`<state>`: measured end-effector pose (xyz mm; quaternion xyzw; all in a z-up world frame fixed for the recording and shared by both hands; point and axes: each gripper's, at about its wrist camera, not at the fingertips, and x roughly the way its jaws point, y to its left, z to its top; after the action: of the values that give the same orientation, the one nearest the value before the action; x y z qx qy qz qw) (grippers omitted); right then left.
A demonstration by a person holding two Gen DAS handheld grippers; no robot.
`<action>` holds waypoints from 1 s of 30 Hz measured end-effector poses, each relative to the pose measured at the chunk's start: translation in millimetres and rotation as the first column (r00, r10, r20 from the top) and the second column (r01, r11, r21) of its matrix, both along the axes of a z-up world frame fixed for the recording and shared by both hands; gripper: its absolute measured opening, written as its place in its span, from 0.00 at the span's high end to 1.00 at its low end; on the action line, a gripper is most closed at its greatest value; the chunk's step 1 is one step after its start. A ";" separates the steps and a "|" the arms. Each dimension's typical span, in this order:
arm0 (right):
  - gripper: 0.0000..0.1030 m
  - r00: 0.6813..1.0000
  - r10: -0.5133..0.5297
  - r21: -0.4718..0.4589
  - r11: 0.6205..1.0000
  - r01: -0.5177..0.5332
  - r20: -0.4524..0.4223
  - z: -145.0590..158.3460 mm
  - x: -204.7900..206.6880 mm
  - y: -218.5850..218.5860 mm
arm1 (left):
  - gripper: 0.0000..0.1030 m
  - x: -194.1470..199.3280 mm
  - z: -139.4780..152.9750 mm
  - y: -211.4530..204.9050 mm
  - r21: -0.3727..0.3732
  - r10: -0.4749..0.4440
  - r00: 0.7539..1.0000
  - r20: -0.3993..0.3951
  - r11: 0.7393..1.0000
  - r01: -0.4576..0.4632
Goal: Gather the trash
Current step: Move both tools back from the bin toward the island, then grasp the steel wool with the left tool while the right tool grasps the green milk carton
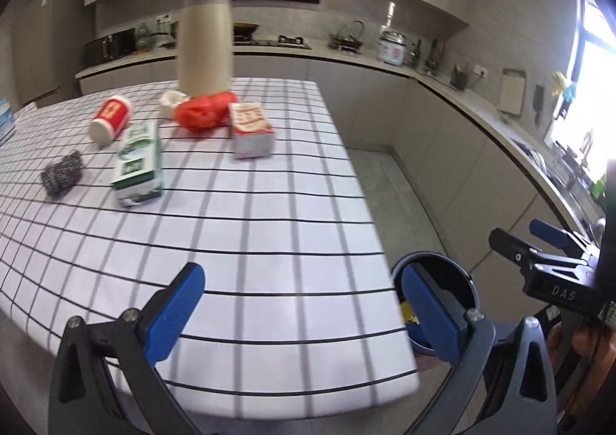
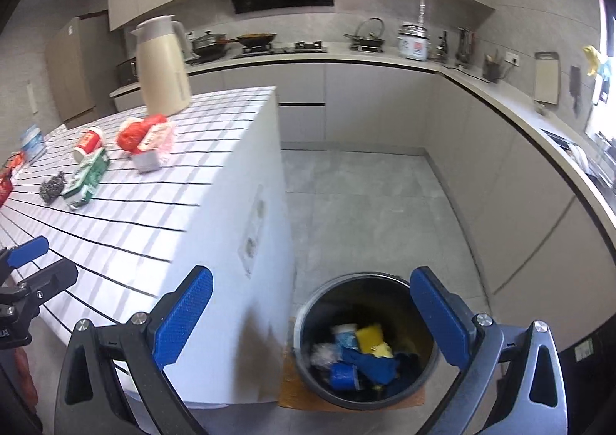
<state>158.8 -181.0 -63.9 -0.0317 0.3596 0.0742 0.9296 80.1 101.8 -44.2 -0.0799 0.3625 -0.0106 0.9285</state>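
A round black trash bin [image 2: 308,323] stands on the floor by the table's near corner and holds several pieces of blue, yellow and white rubbish. My right gripper [image 2: 310,319] is open and empty above the bin. My left gripper [image 1: 304,311] is open and empty over the table's near edge; the bin's rim [image 1: 454,265] shows past its right finger. On the checked table [image 1: 269,223] lie a green carton [image 1: 138,165], a red and white box [image 1: 252,126], a red plastic bag [image 1: 200,112], a red paper cup [image 1: 109,119] on its side and a steel scourer [image 1: 61,173].
A tall beige thermos jug [image 1: 206,38] stands at the table's far edge behind the bag. A kitchen counter [image 2: 519,107] with pans and a rice cooker runs along the back and right walls. Grey floor [image 2: 365,204] lies between table and counter. My right gripper shows in the left wrist view [image 1: 539,242].
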 end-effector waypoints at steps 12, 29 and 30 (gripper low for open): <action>0.00 0.991 0.135 0.018 0.991 -0.136 0.015 8.6 4.1 109.5 | 0.00 -20.5 -4.4 126.0 -0.004 0.157 0.988 0.003 0.988 -0.157; 0.05 0.980 0.197 0.029 0.980 -0.198 0.034 6.3 1.9 267.7 | 0.16 -21.6 -14.2 268.0 0.043 0.173 0.985 -0.008 0.984 -0.172; 0.06 0.979 0.202 0.026 0.979 -0.203 0.033 6.3 1.4 272.8 | 0.16 -21.3 -14.6 274.4 0.043 0.175 0.985 -0.009 0.984 -0.174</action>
<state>160.1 91.8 -57.6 -0.0554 0.3395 0.1732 0.9229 58.8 376.2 -58.8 -0.0916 0.3601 0.0790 0.9250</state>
